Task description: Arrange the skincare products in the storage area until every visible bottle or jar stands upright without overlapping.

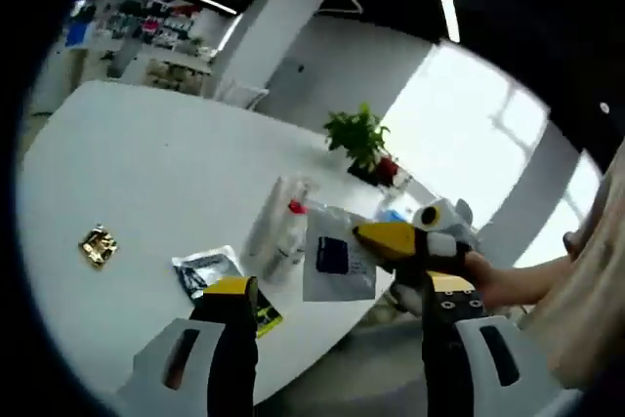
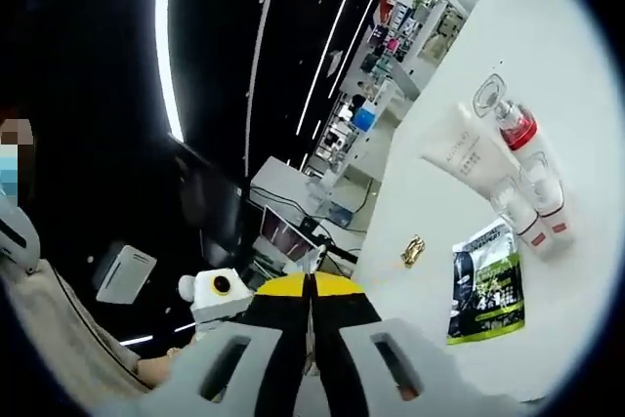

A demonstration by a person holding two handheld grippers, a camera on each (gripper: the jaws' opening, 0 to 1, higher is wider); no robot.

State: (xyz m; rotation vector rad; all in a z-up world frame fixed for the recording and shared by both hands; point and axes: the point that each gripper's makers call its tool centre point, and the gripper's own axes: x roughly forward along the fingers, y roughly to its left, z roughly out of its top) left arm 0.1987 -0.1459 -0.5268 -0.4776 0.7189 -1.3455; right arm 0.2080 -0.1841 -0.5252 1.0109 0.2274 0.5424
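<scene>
Skincare products lie flat on the white table. A white tube and a spray bottle with a red collar lie side by side, next to a clear packet with a dark label. A dark sachet and a green sachet lie near my left gripper, which hovers open above the near edge. My right gripper comes in from the right, over the packet. In the right gripper view, my right gripper is shut on nothing, away from the tube, red-collared bottle, small bottles and green sachet.
A small gold object lies apart on the left of the table, also seen as a gold object in the right gripper view. A potted plant stands at the far edge. A hand holds the right gripper. Shelves fill the background.
</scene>
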